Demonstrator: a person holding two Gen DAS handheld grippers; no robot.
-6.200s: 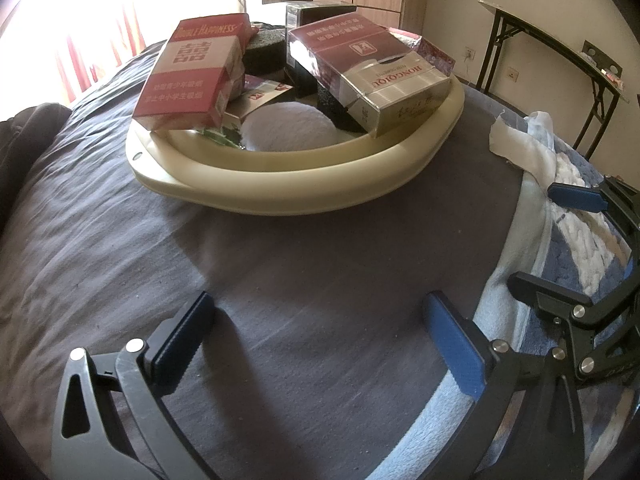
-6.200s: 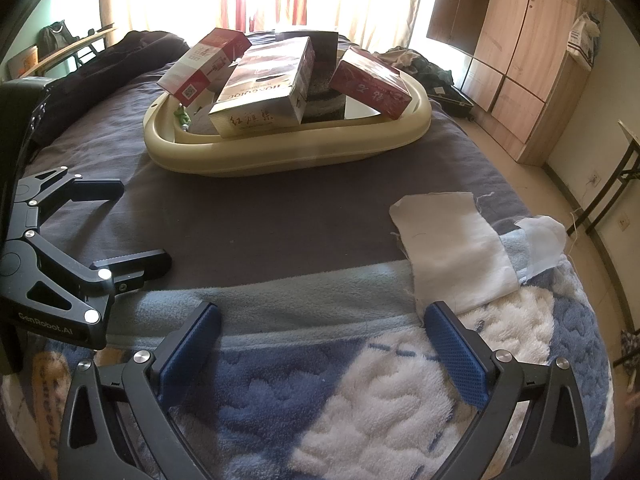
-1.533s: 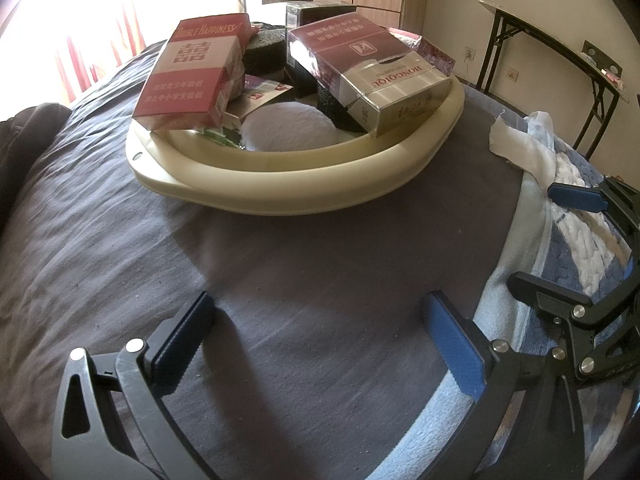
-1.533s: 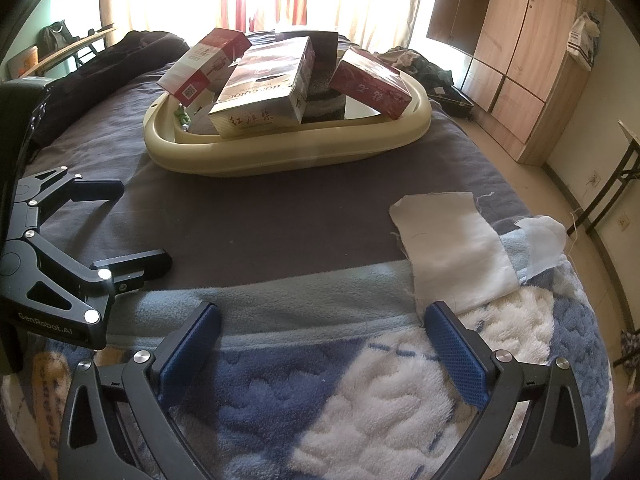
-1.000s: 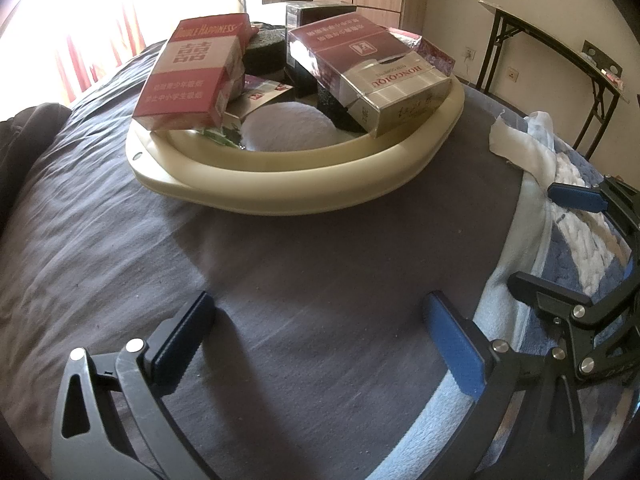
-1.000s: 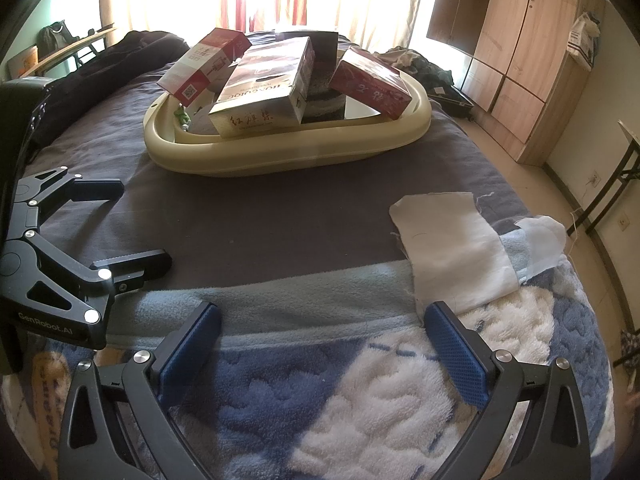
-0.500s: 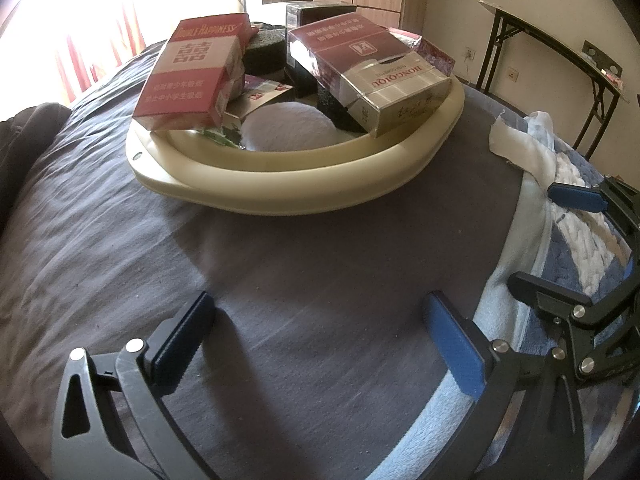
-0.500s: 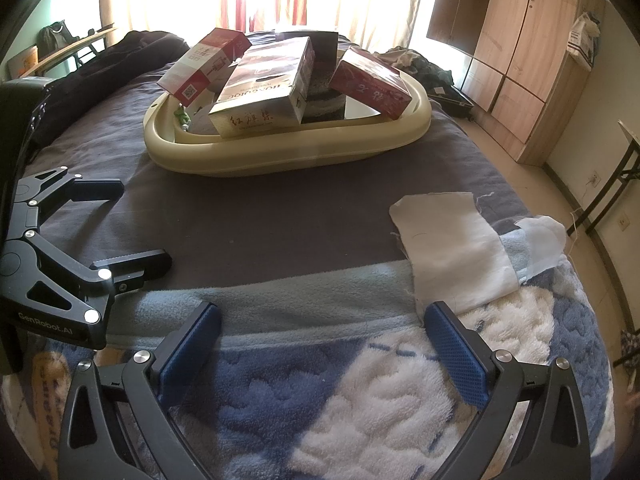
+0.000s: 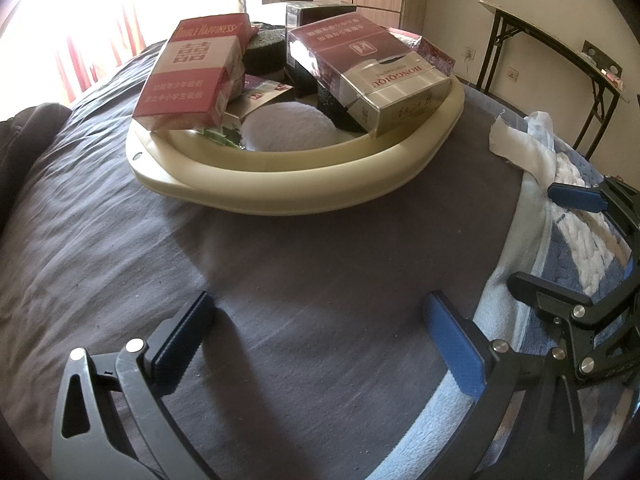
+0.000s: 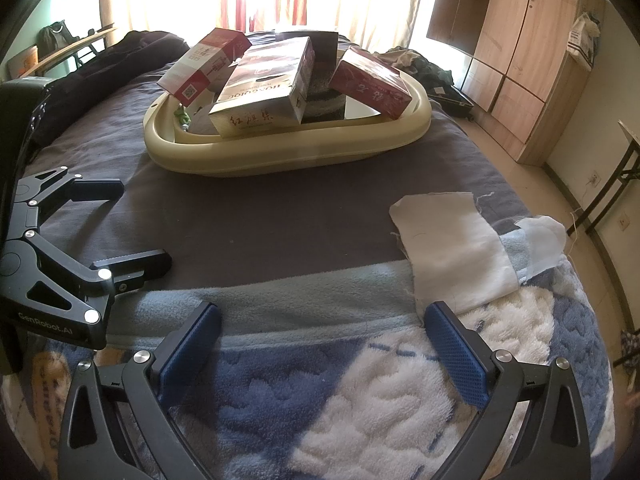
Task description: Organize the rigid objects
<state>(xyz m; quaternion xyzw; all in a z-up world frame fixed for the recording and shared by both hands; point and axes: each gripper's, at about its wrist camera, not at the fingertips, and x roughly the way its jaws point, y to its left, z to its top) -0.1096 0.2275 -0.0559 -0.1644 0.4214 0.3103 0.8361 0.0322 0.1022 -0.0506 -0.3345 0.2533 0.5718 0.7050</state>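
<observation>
Right now my boxes sit piled in a cream plastic basin (image 10: 288,160) on the dark grey bedsheet (image 9: 280,280), well ahead of both grippers. One red and white carton (image 9: 188,76) leans on the basin's left rim and reads "DOUBLE HAPPINESS" above Chinese characters. Beside it a maroon and silver carton (image 9: 368,72) tilts over the right rim, marked "HONGQIQU". From the right wrist view I also see a red box (image 10: 370,82) resting on the far right edge, and a dark box (image 10: 322,46) standing behind.

My left gripper (image 9: 316,344) rests low over the sheet, jaws spread wide and holding nothing. My right gripper (image 10: 320,344) is likewise spread and empty, above a blue and white fleece blanket (image 10: 360,400). A white cloth (image 10: 452,248) lies just ahead of its right finger. Nothing blocks the way to the basin.
</observation>
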